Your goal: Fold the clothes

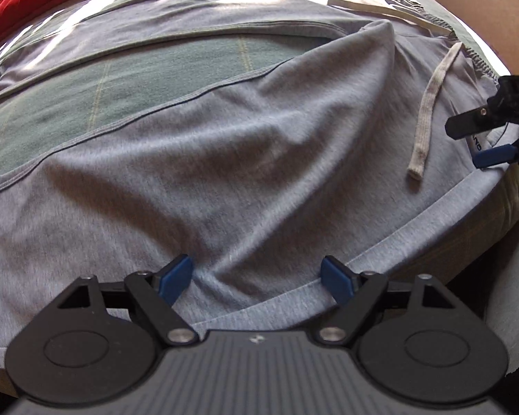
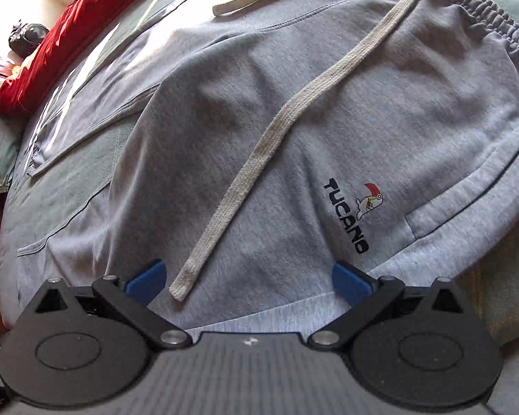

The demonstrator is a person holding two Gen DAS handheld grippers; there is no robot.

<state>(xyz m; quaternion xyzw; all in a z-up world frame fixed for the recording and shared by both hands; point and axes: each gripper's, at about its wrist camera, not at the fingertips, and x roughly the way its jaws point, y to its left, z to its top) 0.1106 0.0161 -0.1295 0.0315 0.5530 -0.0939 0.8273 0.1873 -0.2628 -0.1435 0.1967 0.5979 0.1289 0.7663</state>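
Note:
Grey sweatpants [image 1: 245, 159] lie spread on a bed, one leg stretching to the far left. Their near side seam runs under my left gripper [image 1: 257, 278], which stands open just above the cloth with nothing between its blue pads. In the right wrist view the same sweatpants [image 2: 328, 121] show a black printed logo [image 2: 346, 216] and a pale drawstring [image 2: 276, 128] lying diagonally across the front. My right gripper [image 2: 249, 282] is open low over the near edge, the drawstring's end between its fingers. The right gripper [image 1: 481, 138] also appears at the right edge of the left wrist view.
A green bedsheet [image 1: 128, 79] shows between the two legs. A red cloth [image 2: 69, 31] lies along the far left of the bed, with a dark bag [image 2: 27, 36] beyond it. The bed's edge [image 1: 484, 235] drops off at the near right.

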